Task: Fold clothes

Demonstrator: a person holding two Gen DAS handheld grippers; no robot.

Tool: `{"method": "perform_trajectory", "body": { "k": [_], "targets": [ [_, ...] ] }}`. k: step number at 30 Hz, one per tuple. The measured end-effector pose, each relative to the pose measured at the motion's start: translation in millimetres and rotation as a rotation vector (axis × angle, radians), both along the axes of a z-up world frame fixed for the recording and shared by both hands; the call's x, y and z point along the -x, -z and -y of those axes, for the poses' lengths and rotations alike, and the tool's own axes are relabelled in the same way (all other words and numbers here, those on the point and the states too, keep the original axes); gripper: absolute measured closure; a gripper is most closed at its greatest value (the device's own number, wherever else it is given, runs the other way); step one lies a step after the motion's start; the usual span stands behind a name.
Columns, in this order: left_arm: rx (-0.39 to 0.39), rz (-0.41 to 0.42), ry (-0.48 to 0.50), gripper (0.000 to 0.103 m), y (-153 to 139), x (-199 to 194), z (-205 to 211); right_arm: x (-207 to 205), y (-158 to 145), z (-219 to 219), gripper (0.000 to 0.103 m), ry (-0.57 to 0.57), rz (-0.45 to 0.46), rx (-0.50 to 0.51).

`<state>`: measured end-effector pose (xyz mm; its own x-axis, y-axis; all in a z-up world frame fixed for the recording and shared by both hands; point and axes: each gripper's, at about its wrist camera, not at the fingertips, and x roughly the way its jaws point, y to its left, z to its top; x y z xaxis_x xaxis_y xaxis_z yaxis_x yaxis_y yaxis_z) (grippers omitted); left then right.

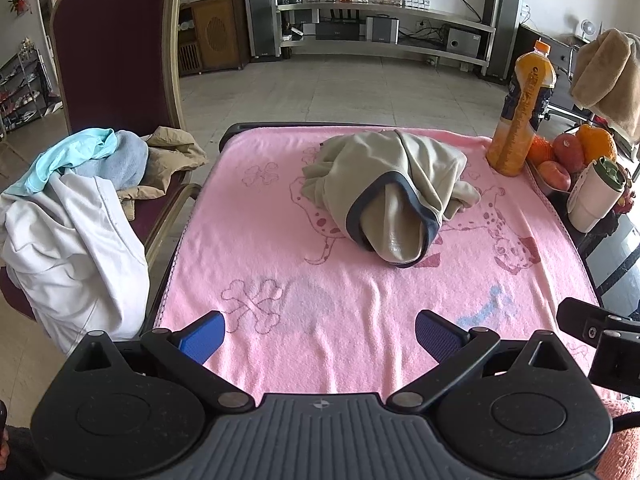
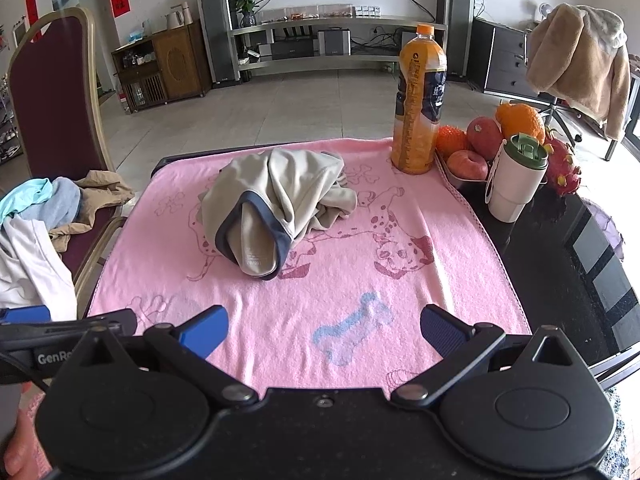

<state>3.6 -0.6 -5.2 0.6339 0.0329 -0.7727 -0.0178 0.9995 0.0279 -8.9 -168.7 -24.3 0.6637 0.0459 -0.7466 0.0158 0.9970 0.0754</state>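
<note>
A crumpled beige shirt (image 1: 390,184) lies far on the pink towel (image 1: 360,312); both the left gripper (image 1: 319,338) and the right gripper (image 2: 324,334) hover near, fingers spread apart and empty.

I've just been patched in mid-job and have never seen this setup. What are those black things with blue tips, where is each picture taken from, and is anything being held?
They are two hand-held grippers; a person carries one in each hand. Each picture comes from a camera on one gripper, looking forward along its fingers. The left gripper and right gripper are both open and hold nothing. Ahead, a crumpled beige garment with dark trim lies unfolded on a pink towel covering the table. More clothes are heaped on a chair to the left. A juice bottle, a white cup and fruit stand on the right.
</note>
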Motion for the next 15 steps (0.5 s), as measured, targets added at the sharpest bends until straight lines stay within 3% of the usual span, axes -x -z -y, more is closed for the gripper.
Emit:
{"method": "perform_trajectory", "body": {
  "k": [15],
  "targets": [
    [-0.001, -0.006, -0.005, 0.001, 0.1, 0.4, 0.6, 1.1, 0.7, 0.5, 0.000, 0.002, -0.004, -0.008]
  ]
}}
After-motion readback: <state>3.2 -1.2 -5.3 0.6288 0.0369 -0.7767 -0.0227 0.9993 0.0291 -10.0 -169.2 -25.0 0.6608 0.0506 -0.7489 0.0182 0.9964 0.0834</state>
